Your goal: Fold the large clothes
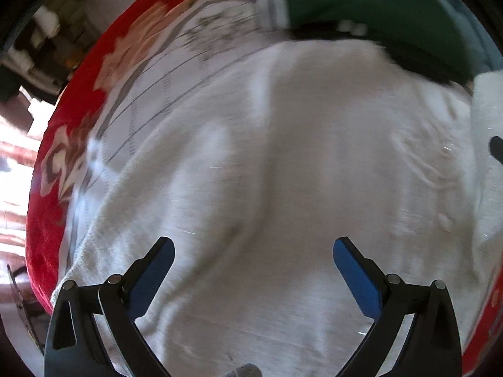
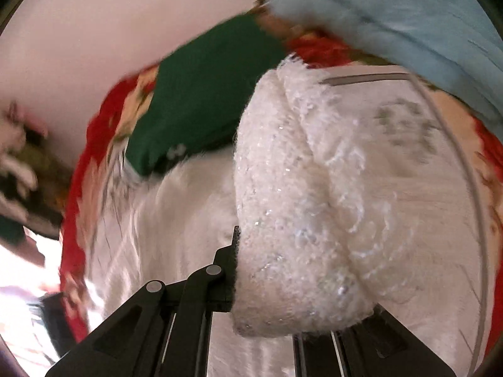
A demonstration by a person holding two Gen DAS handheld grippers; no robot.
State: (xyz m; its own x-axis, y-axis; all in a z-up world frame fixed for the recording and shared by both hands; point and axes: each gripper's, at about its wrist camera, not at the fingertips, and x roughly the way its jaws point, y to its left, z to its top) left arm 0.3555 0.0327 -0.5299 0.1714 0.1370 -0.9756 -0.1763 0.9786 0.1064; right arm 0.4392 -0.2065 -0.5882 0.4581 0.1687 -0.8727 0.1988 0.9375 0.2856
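Note:
A large fuzzy white garment lies spread over the bed and fills most of the left wrist view. My left gripper hangs above it, pointing down, jaws wide open with nothing between the blue pads. My right gripper is shut on a thick bunched fold of the same white garment, which drapes over and hides its right finger. That lifted fold shows at the right edge of the left wrist view, with a dark fingertip beside it.
A red floral blanket and a pale patterned sheet cover the bed. A dark green garment lies at the far side, with light blue cloth beyond. Cluttered shelves stand off the bed's left edge.

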